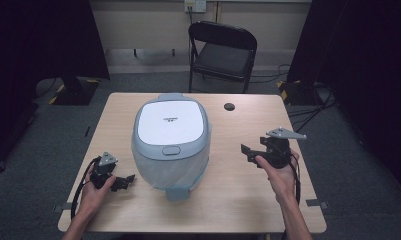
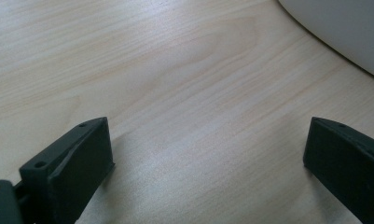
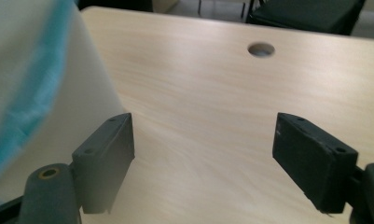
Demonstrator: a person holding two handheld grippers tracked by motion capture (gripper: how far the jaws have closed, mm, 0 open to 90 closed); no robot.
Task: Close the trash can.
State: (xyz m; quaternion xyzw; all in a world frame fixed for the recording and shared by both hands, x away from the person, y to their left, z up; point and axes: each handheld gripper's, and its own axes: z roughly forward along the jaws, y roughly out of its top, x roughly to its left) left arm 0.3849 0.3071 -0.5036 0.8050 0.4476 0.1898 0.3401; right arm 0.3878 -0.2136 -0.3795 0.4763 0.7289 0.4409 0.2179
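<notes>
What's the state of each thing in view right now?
Cooker: upright mid-table, lid shut, untouched.
Left gripper: open, nothing between the jaws, low over the table beside the cooker.
Right gripper: open, nothing between the jaws, pointed at the cooker, apart from it.
Chair: upright behind the table, seat bare.
Table hole: uncovered.

Rice cooker blurred, cut off by left edge, right gripper view.
</notes>
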